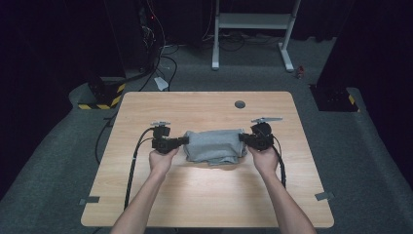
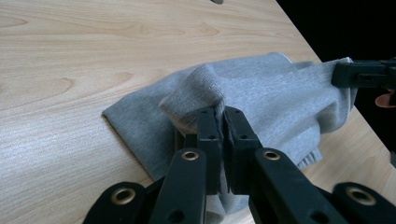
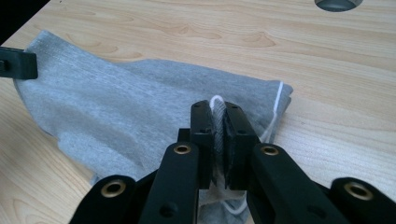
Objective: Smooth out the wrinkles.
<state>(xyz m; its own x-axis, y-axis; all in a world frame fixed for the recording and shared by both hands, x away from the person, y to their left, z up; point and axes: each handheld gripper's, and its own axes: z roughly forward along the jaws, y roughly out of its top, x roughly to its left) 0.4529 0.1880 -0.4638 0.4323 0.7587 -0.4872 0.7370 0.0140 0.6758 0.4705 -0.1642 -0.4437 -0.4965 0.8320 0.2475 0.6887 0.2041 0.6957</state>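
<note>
Holding a grey cloth (image 1: 213, 146) by its two ends, I have my left claw (image 1: 183, 140) at nine o'clock of it and my right claw (image 1: 242, 138) at three o'clock, both pinched tight on folds of fabric. In the left gripper view the jaws stand nearly together with a bunched hump of knit (image 2: 196, 95) caught between them; in the right gripper view they press on an edge with a thin white cord (image 3: 215, 100) looped over the top. The cloth lies folded near the middle of the wooden table (image 1: 204, 195), slightly toward twelve o'clock, its lower layers resting on the wood while the ends I hold sit a little raised. I judge it light, soft and limp: it will sag between my claws and slide easily on the smooth board, and there is nothing in it to break. The best hold looks like the outer edges or corners, taking several layers at once so that none slips free and the fold stays even
</note>
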